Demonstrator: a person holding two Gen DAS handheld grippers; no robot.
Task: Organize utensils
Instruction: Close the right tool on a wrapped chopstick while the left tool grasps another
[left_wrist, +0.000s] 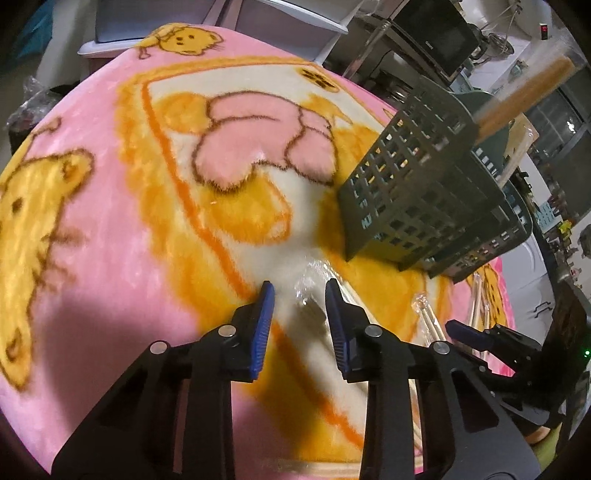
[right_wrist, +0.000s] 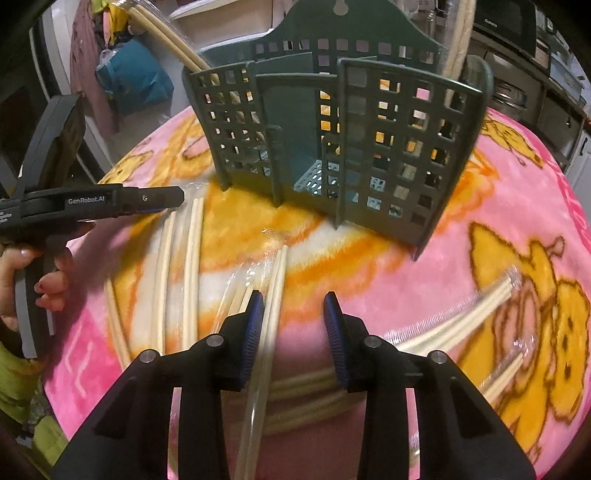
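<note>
A pink blanket (right_wrist: 424, 280) covers the counter. Both hand-held grippers, left (left_wrist: 300, 295) and right (right_wrist: 293, 304), gape, straddling wrapped chopsticks (right_wrist: 275, 280); caddy (right_wrist: 332, 147) at twelve o'clock. Pinch squarely mid-shaft.

A pink fleece blanket (left_wrist: 110, 206) printed with yellow cartoon bears and an orange-bordered cream panel is spread over the work surface. A black microwave (left_wrist: 439, 35) is seen at the top right of the left wrist view, on a shelf unit crowded with kitchen clutter too blurred to identify. A white piece of furniture (left_wrist: 218, 18) is seen past the blanket's far edge. In the right wrist view, a teal bag (right_wrist: 135, 79) is seen at the upper left beside hanging clothes (right_wrist: 90, 74). The microwave (right_wrist: 506, 22) appears again at the upper right, above dark drawers (right_wrist: 546, 107). A white cabinet door (right_wrist: 581, 155) is seen at the right edge.
</note>
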